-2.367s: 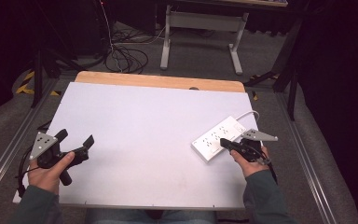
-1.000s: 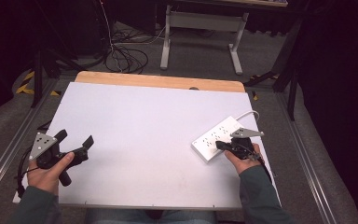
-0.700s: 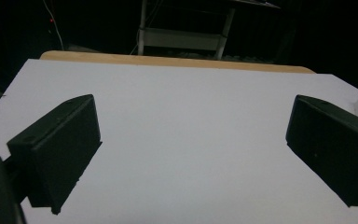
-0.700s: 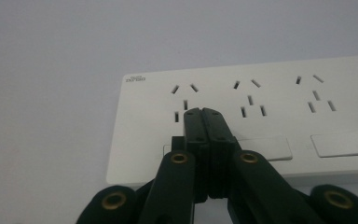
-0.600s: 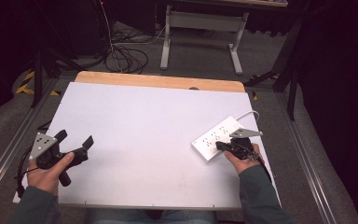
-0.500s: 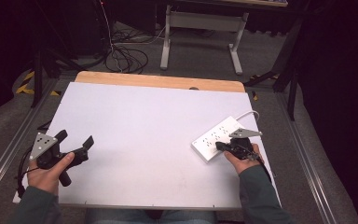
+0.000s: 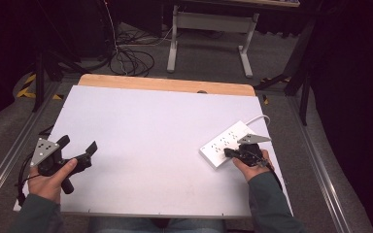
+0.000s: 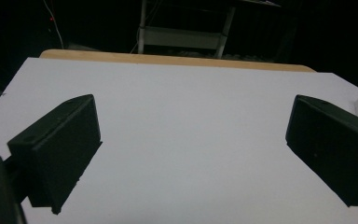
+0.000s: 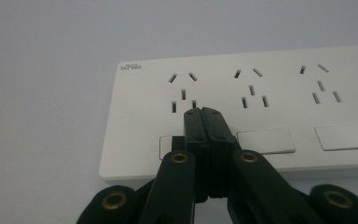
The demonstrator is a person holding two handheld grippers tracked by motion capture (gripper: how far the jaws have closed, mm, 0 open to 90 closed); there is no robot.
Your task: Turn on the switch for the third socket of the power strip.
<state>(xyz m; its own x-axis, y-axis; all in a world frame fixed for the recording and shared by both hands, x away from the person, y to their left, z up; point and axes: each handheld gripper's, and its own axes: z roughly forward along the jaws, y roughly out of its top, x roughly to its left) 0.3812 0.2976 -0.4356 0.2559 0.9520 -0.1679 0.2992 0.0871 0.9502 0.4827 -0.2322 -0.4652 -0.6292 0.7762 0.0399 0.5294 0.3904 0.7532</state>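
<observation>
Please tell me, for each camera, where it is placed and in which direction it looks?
High view: above the person's side, looking forward and down on the table; both forearms enter from below.
Left gripper view: on the left gripper, jaws apart over bare table.
Right gripper view: on the right gripper, jaws together over the power strip.
Shared: the power strip.

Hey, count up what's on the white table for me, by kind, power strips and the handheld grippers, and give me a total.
Power strips: 1, the white power strip at the right of the table.
Handheld grippers: 2, the left gripper with jaws wide apart, and the right gripper with jaws closed over the strip's near end.
Total: 3
</observation>
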